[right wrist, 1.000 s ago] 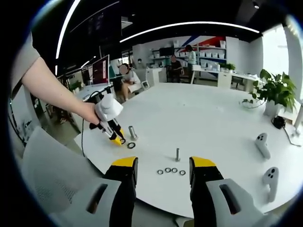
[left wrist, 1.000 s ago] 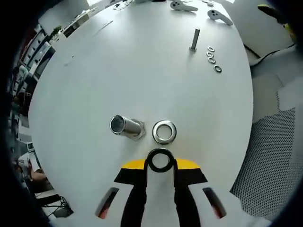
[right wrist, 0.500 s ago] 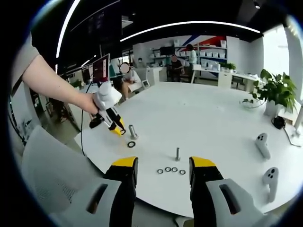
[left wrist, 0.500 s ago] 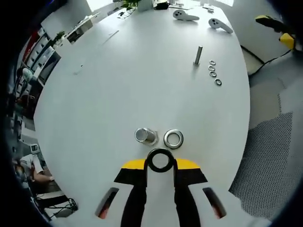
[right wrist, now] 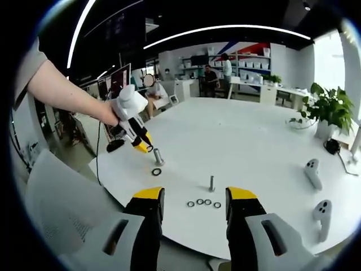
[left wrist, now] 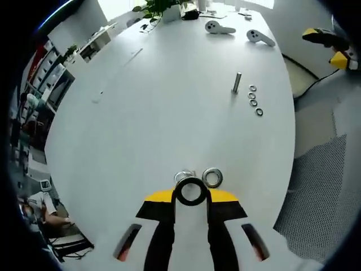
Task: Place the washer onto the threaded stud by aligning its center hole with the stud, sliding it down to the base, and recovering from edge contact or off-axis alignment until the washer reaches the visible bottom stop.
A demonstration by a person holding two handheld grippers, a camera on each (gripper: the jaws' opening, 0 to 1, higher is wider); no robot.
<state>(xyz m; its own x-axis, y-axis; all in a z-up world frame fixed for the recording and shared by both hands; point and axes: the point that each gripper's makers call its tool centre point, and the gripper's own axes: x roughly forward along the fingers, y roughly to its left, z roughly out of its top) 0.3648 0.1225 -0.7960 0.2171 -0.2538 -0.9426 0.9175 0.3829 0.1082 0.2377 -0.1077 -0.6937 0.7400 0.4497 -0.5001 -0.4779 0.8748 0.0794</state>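
Observation:
A dark washer (left wrist: pixel 178 192) is pinched upright between the tips of my left gripper (left wrist: pixel 190 196), which is shut on it. Just beyond it the top of the thick threaded stud (left wrist: pixel 183 176) peeks out, with a second large washer (left wrist: pixel 212 178) lying flat to its right. In the right gripper view a person's hand holds the left gripper (right wrist: pixel 139 141) tilted just above and left of that stud (right wrist: pixel 158 156), with the flat washer (right wrist: pixel 156 171) in front. My right gripper (right wrist: pixel 194 210) hangs open and empty over the table's near edge.
A thin stud (left wrist: pixel 237 82) stands mid-table beside a row of several small washers (left wrist: pixel 253 99). Two white controllers (left wrist: pixel 219 27) lie at the far side of the round white table (left wrist: pixel 141 113). Potted plant (right wrist: pixel 330 110) at the back right; people sit beyond.
My left gripper has lifted and drawn in over the thick stud, which now sits right behind the held washer. The right gripper has stayed put.

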